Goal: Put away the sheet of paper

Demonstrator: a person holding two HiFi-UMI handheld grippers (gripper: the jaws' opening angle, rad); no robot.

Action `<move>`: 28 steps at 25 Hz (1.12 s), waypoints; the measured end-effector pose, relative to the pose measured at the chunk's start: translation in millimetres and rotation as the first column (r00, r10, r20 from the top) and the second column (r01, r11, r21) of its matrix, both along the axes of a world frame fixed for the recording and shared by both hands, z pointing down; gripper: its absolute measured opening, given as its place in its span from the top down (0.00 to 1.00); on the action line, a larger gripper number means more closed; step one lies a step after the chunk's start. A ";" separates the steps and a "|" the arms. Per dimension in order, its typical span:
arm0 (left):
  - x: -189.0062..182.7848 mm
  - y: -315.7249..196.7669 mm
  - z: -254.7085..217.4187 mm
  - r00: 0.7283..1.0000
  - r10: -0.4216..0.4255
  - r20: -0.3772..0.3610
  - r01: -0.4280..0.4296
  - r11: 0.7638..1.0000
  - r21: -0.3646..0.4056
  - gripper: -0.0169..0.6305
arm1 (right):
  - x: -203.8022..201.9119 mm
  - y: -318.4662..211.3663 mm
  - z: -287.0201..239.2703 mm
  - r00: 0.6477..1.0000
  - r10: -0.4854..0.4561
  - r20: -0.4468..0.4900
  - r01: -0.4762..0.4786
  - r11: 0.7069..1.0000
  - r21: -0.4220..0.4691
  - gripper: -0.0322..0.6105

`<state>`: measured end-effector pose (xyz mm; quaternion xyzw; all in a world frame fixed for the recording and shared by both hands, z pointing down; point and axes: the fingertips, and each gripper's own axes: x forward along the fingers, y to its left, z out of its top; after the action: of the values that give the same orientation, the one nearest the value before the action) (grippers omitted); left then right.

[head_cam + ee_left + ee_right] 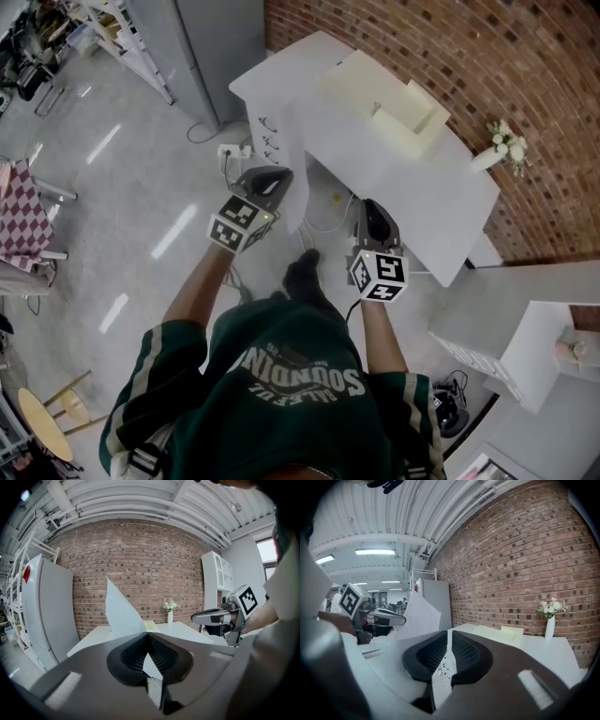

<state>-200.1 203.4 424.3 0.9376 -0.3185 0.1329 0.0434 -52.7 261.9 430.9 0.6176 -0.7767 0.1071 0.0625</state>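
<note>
The left gripper (148, 638) has its jaws pressed fully together on the lower edge of the sheet of paper (123, 613). The sheet stands up from the grip as a bent, pointed flap, held in the air in front of the person and just short of the white table (412, 183). The right gripper (449, 641) hangs beside it near the table edge, jaws all but touching with only a sliver of table showing between them and nothing held. The step in hand looks like the carry: the paper is lifted and pointed toward the table, not yet stowed. The likely home is the cream file holder (389, 103) on the tabletop, though that is a guess. The next move would call for reaching over the table, turning the limp sheet edge-down and feeding it into a slot before letting go. Counted: one sheet, two grippers, one table, one file holder, one vase of flowers (495, 152).
</note>
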 end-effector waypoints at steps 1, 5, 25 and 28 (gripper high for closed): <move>1.8 -7.6 0.5 1.000 0.002 0.001 -0.002 1.000 -0.002 0.96 | 1.7 -7.6 0.5 1.000 0.002 0.001 -0.002 1.000 -0.002 0.93; 13.0 -40.9 3.0 1.000 0.011 0.005 -0.011 1.000 -0.012 0.96 | 11.8 -41.5 0.4 1.000 0.009 0.001 -0.009 1.000 -0.007 0.93; 69.1 -167.2 16.2 0.999 0.028 0.041 -0.025 0.998 -0.058 0.96 | 63.9 -166.8 7.8 0.998 0.023 0.050 -0.021 0.999 -0.038 0.93; 79.9 -178.3 13.8 0.999 0.028 0.045 -0.025 0.998 -0.054 0.96 | 74.0 -175.7 6.7 0.998 0.021 0.052 -0.019 0.999 -0.035 0.93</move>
<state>-120.1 25.1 438.1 0.9369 -0.3034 0.1634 0.0594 21.3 86.1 437.7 0.6212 -0.7699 0.1372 0.0516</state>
